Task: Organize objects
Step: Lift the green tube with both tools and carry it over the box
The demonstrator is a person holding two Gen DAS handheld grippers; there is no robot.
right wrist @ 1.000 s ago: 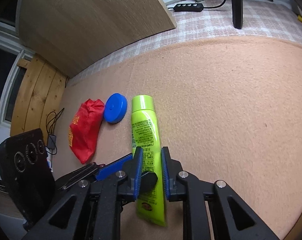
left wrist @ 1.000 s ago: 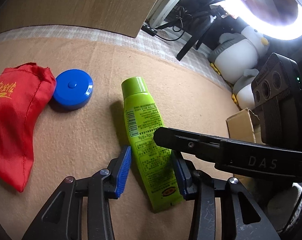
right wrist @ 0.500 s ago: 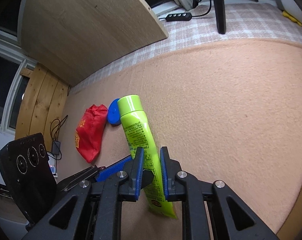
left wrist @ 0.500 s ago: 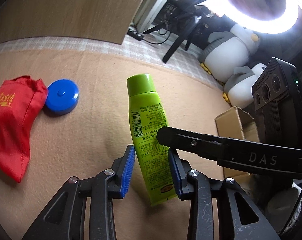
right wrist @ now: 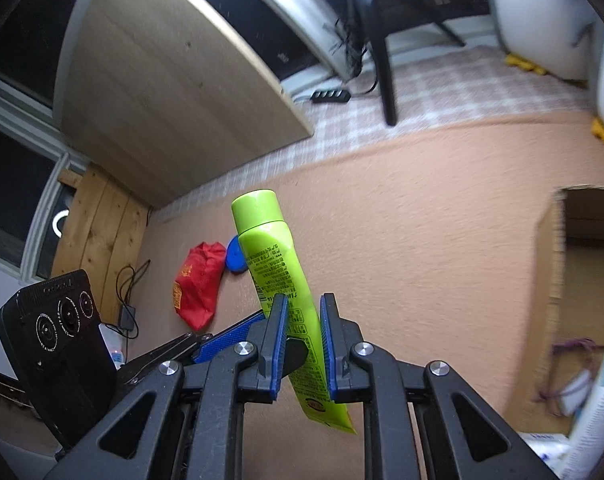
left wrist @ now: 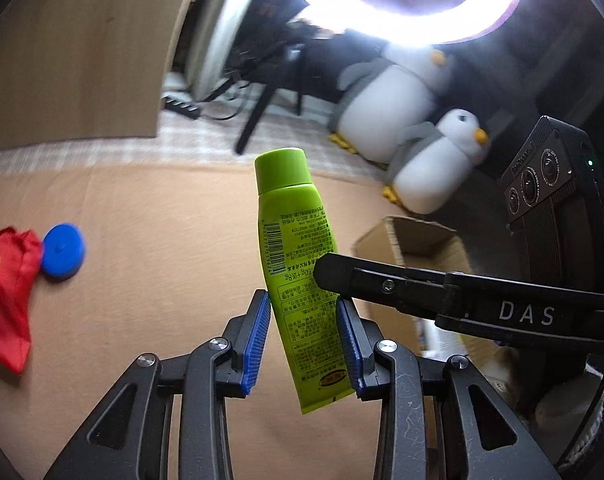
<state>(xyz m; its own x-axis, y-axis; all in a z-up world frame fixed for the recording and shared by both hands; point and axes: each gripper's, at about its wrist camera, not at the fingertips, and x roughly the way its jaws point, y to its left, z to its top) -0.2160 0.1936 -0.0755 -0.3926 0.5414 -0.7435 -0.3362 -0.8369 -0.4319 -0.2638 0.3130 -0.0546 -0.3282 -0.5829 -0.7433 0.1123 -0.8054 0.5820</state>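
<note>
A lime-green tube (left wrist: pixel 290 208) hangs in the air above the tan mat (left wrist: pixel 162 220), cap pointing up and away. My left gripper (left wrist: pixel 303 300) is shut across its width, blue pads against both edges. My right gripper (right wrist: pixel 303 300) is shut on its flat faces a little higher; its black finger (left wrist: pixel 381 284) crosses in from the right in the left wrist view. In the right wrist view the tube (right wrist: pixel 270 248) tilts left. A red cloth pouch (left wrist: pixel 6 292) and a blue round lid (left wrist: pixel 62 250) lie on the mat at the left, touching each other.
An open cardboard box (left wrist: pixel 417 240) sits right of the tube, its wall (right wrist: pixel 549 260) near the right gripper, with bottles inside at the lower right. Two plush penguins (left wrist: pixel 433 168) and a ring light stand behind it. A wooden board (right wrist: pixel 174 92) leans at the back.
The tube has come up off the mat, held by both grippers, and moved right toward the box. The left jaws narrowed onto it. Pouch and lid stayed in place.
</note>
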